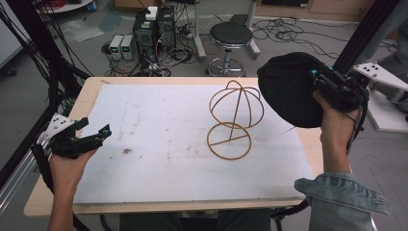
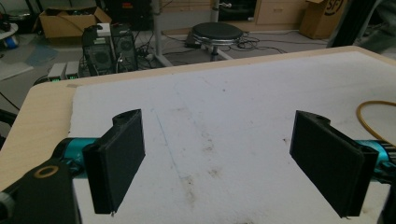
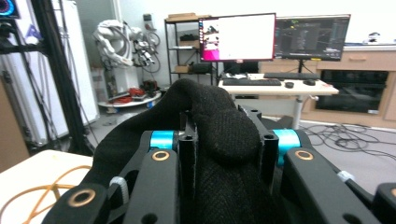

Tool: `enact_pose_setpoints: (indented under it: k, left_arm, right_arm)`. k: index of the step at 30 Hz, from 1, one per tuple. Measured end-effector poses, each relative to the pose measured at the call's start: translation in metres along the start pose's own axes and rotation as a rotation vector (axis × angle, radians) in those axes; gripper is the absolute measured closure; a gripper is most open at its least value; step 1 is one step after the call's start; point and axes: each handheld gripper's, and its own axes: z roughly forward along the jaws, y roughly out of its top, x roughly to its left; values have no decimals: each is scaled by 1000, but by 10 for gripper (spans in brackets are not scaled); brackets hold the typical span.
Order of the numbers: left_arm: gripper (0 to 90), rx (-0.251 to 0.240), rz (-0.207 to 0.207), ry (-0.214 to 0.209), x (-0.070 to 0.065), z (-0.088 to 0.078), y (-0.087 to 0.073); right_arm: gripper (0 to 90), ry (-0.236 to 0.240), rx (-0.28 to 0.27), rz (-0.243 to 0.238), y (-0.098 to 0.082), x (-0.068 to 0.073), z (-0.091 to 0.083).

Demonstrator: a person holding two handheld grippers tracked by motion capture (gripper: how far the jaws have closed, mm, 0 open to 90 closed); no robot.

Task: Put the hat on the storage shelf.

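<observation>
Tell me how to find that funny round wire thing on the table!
Look at the big white sheet covering the wooden table, then go to its far right part. There stands the yellow wire stand: a flat ring at the bottom and a hollow ball of hoops on top. Unlike the black knitted hat held beside it, you can see through it.

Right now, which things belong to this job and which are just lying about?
Job, probably:
black knitted hat, clamped in the right gripper
yellow wire hat stand
open left gripper
white table mat

Lying about:
black round stool
computer towers
floor cables
</observation>
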Motion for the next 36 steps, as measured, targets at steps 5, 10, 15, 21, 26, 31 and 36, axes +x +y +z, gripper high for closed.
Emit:
enact_pose_setpoints:
  k: [5, 10, 15, 21, 26, 31, 36]
  left_arm:
    - [182, -1, -1, -1, 0, 0, 0]
    - [182, -3, -3, 1, 0, -1, 0]
    - [182, -5, -5, 1, 1, -1, 0]
    - [182, -10, -7, 4, 2, -3, 1]
    - [182, -9, -8, 1, 2, -3, 1]
    - [182, -9, -6, 2, 2, -3, 1]
    - [182, -10, -6, 2, 2, -3, 1]
  right_arm:
    - [709, 47, -12, 22, 3, 8, 2]
    - [708, 94, -17, 21, 6, 19, 6]
    - [708, 133, -19, 29, 5, 27, 10]
    - [707, 187, -13, 43, 3, 40, 17]
    - [707, 225, 1, 48, -1, 50, 24]
    - [707, 250, 19, 41, -8, 59, 29]
    - [706, 264, 39, 37, -16, 66, 36]
